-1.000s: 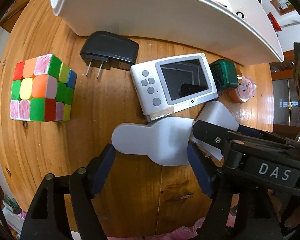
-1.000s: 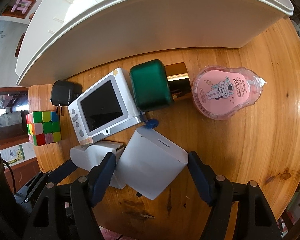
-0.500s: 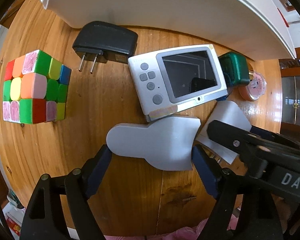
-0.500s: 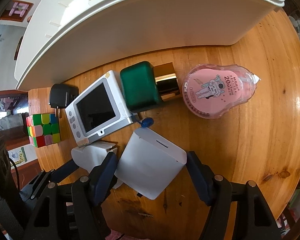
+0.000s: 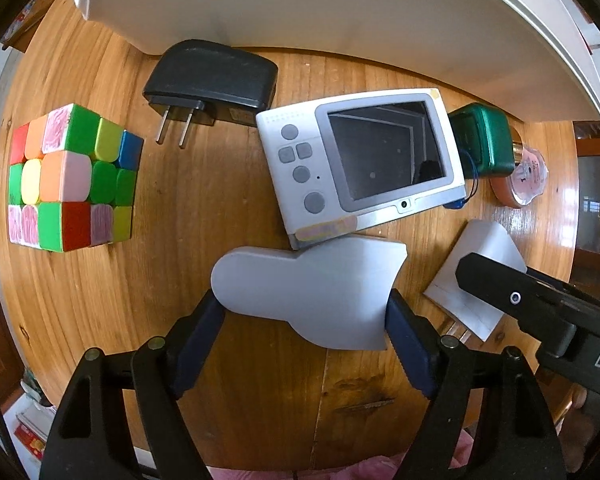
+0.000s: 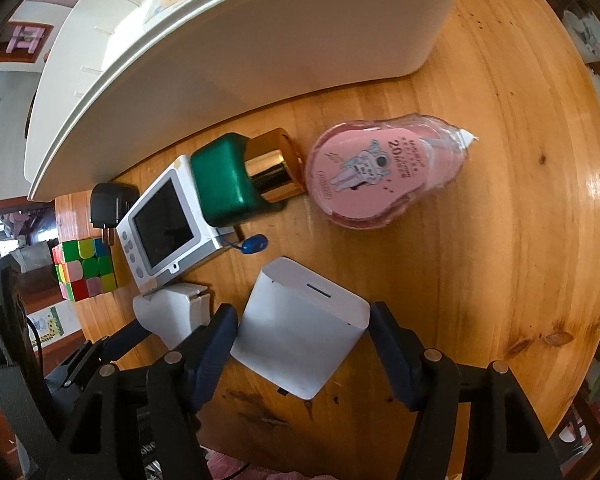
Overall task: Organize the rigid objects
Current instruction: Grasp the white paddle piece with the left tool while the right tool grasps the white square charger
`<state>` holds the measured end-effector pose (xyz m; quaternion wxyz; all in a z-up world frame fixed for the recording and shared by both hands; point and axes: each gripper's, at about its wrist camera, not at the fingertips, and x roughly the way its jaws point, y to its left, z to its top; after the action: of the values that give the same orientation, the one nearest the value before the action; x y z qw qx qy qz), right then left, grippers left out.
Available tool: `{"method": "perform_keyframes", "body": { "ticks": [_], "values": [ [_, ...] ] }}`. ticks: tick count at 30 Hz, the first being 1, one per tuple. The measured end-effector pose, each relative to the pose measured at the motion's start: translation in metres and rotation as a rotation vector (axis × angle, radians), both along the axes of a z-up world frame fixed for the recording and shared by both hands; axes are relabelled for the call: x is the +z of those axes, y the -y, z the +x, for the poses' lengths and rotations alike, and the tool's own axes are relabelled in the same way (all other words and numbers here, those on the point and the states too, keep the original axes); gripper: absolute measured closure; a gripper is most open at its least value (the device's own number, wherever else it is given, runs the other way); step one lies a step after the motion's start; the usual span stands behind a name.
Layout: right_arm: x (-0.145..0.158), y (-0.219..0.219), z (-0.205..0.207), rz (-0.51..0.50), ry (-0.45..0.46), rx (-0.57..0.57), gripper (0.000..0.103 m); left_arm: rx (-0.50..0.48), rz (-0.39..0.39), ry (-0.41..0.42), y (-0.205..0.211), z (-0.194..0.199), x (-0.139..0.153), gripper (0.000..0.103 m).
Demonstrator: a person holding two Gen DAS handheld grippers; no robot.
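Now both grippers' fingers are closing: the left gripper (image 5: 306, 318) around the white gadget (image 5: 312, 292), the right gripper (image 6: 300, 344) around the white charger (image 6: 300, 332), neither yet squeezed; next, grip firmly and lift toward the bin (image 6: 220, 60) at the frame's top.

Closing in: left gripper (image 5: 306, 320) drops nearer the table (image 5: 228, 400), jaws closing around the white scoop-shaped piece (image 5: 312, 292). Right gripper (image 6: 300, 348) slides along, jaws closing around the white box (image 6: 300, 336).

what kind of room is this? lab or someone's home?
Likely a home, not a lab. A round varnished wooden table holds household odds and ends: a puzzle cube and a phone charger. A wooden glass-front cabinet stands behind.
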<state>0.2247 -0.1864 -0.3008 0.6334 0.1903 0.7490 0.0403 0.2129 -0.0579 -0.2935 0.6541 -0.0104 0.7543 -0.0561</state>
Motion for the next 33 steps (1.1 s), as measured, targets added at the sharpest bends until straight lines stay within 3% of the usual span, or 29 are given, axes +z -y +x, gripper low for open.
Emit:
{"method": "perform_keyframes", "body": {
  "ticks": [23, 25, 28, 29, 33],
  "values": [
    [0.005, 0.042, -0.033, 0.063, -0.012, 0.038, 0.041, 0.126, 0.021, 0.047, -0.035, -0.031, 0.027, 0.022],
    [0.010, 0.042, -0.033, 0.082, -0.003, 0.048, 0.050, 0.141, 0.021, 0.058, -0.042, -0.035, 0.035, 0.022],
    [0.020, 0.039, -0.032, 0.192, 0.035, 0.040, 0.095, 0.167, 0.023, 0.074, -0.053, -0.043, 0.045, 0.022],
    [0.023, 0.038, -0.031, 0.188, 0.037, 0.058, 0.100, 0.178, 0.024, 0.082, -0.057, -0.045, 0.049, 0.022],
    [0.023, 0.037, -0.034, 0.195, 0.033, 0.073, 0.100, 0.214, 0.032, 0.112, -0.075, -0.056, 0.063, 0.022]
  ]
}}
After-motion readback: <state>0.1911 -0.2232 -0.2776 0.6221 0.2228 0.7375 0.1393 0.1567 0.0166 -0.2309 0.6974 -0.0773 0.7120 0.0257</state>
